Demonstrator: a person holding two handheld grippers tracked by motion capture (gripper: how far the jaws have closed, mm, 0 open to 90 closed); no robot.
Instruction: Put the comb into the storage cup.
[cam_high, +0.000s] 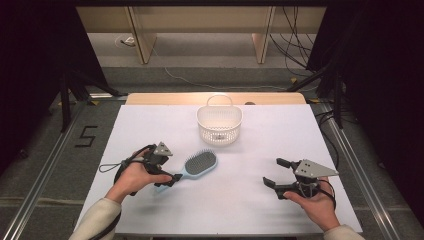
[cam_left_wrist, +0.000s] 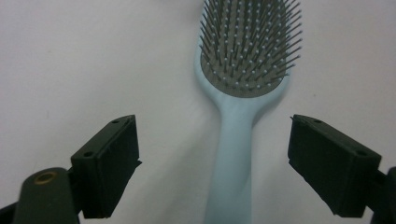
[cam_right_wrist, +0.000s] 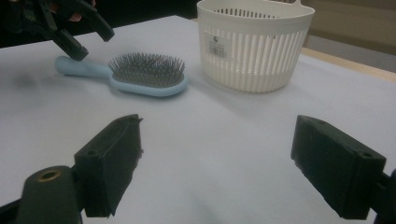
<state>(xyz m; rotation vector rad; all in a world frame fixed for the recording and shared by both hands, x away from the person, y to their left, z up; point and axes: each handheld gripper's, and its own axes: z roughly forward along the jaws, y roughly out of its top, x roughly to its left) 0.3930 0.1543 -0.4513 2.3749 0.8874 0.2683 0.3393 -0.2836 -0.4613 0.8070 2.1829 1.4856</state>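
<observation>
A light blue hairbrush (cam_high: 200, 163) lies bristles up on the white table (cam_high: 260, 145), its handle pointing toward the person's left hand. My left gripper (cam_high: 167, 181) is at that handle. In the left gripper view the handle (cam_left_wrist: 232, 158) runs up between the two black jaws of my left gripper (cam_left_wrist: 212, 128), with clear gaps on both sides, so the gripper is open. My right gripper (cam_high: 273, 171) rests open near the front right of the table, nothing between its jaws. From the right gripper view the hairbrush (cam_right_wrist: 144, 72) and the left gripper (cam_right_wrist: 93, 44) sit off to the upper left.
A white slotted basket (cam_high: 219, 127) with a loop handle stands behind the brush, near the table's far edge; it is also in the right gripper view (cam_right_wrist: 254, 51). Dark stands and cables flank the table. A strip of bare wood (cam_high: 165, 98) runs along the far side.
</observation>
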